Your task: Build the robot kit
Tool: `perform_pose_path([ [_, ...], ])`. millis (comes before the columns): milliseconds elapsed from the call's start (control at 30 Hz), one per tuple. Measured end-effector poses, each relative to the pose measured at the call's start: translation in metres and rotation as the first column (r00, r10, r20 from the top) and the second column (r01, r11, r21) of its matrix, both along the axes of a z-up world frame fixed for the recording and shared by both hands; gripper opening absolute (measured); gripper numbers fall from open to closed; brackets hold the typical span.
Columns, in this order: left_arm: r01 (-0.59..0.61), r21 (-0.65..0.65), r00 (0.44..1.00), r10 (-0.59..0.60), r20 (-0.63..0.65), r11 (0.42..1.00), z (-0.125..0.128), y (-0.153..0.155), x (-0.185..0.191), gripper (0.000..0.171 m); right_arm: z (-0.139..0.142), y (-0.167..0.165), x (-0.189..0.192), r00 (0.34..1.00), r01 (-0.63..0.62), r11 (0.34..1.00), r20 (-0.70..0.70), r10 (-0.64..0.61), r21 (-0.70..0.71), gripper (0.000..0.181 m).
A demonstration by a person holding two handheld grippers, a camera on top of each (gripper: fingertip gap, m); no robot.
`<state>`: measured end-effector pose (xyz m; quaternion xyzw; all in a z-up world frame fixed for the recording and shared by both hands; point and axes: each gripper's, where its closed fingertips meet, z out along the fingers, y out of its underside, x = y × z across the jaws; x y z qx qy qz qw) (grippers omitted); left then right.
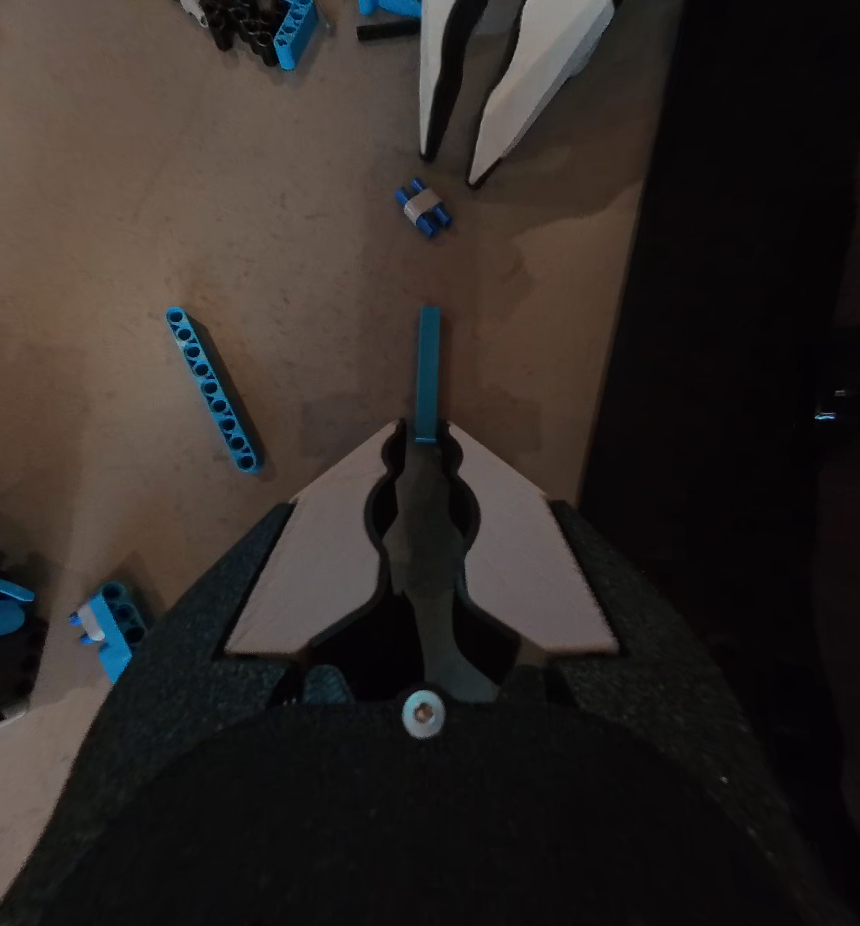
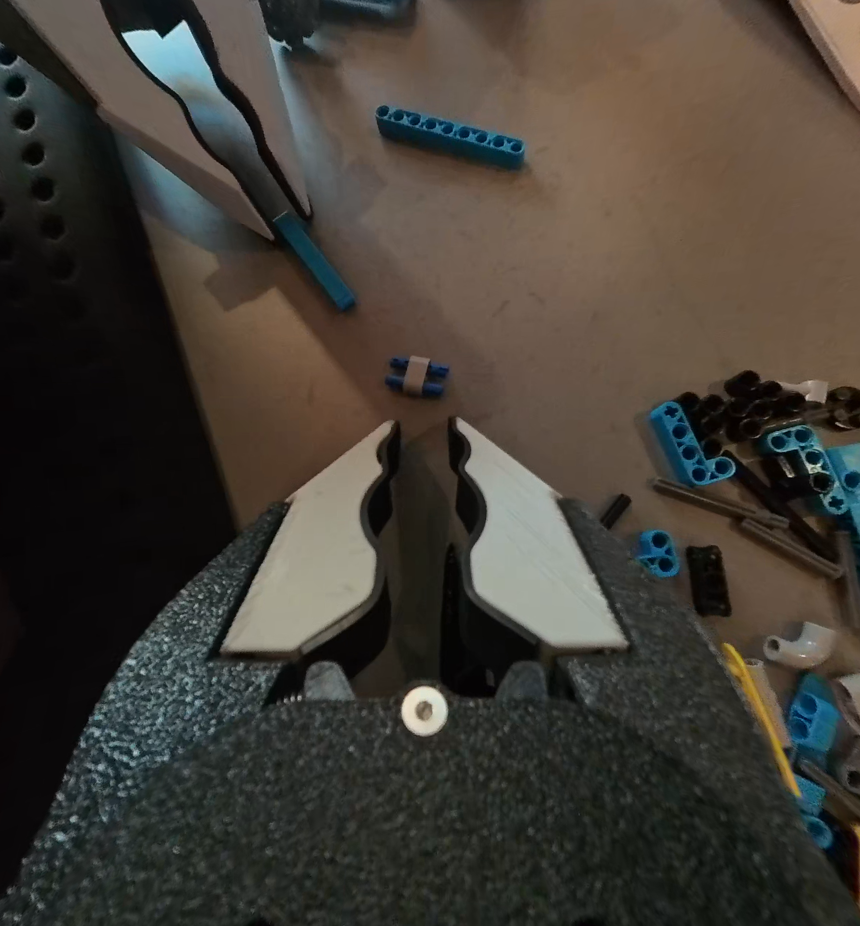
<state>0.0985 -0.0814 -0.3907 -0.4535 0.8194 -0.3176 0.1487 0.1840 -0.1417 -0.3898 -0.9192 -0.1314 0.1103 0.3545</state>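
No brand marks or legible writing appear on any part. The left gripper (image 1: 425, 431) points forward along the table (image 1: 117, 200), near its right edge, jaws clamped on one end of a blue beam (image 1: 429, 371) seen edge-on. The right gripper (image 2: 422, 426) angles down at the table, jaws slightly parted and empty, just short of a grey connector with blue pins (image 2: 416, 377). A blue perforated beam (image 2: 450, 137) lies further inboard, well apart.
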Motion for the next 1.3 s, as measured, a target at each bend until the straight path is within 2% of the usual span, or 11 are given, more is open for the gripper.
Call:
perform_pose_path([
  [300,-0.001,-0.001,1.000,0.001,-0.013,1.000,0.000,0.000,0.000,0.013,0.005,0.012,-0.003,1.000,-0.019,0.998,-0.005,0.020,0.059,0.025],
  [467,-0.008,-0.002,1.000,0.008,-0.013,1.000,0.000,0.000,0.000,0.013,0.001,0.007,-0.011,0.999,-0.043,0.999,-0.031,0.044,0.025,0.024],
  [567,-0.008,-0.003,1.000,0.008,-0.010,1.000,0.000,0.000,0.000,0.013,0.004,-0.005,-0.035,0.984,-0.130,0.992,-0.121,0.128,-0.003,0.021],
  [667,-0.005,-0.001,1.000,0.005,-0.005,1.000,0.000,0.000,0.000,0.013,0.003,-0.010,-0.040,0.985,-0.158,0.987,-0.075,0.157,-0.011,0.021],
  [833,-0.006,0.008,1.000,0.006,0.007,1.000,0.000,0.001,0.001,0.014,0.005,-0.001,-0.023,0.995,-0.097,0.995,-0.009,0.097,0.021,0.021],
  [933,-0.005,-0.014,1.000,0.006,0.014,1.000,0.000,0.000,0.001,0.014,-0.001,0.005,-0.016,0.994,-0.102,0.994,0.029,0.101,0.027,0.020],
  [1033,-0.013,-0.045,1.000,0.014,0.020,0.999,0.000,0.002,0.002,0.009,-0.001,0.009,-0.014,0.997,-0.075,0.997,0.005,0.075,-0.004,0.012],
  [1133,-0.014,-0.044,1.000,0.015,0.025,0.999,0.000,0.002,0.003,0.008,-0.002,0.019,-0.013,0.999,0.027,0.999,-0.040,-0.028,-0.036,0.002],
  [1233,-0.008,-0.035,0.999,0.010,0.037,0.999,0.000,0.001,0.002,0.008,-0.002,0.032,-0.014,0.989,0.118,0.992,-0.086,-0.121,-0.033,0.000],
  [1300,-0.005,-0.034,0.999,0.006,0.040,0.999,0.000,0.000,0.002,0.007,-0.002,0.036,-0.019,0.990,0.113,0.993,-0.082,-0.115,-0.033,0.004],
])
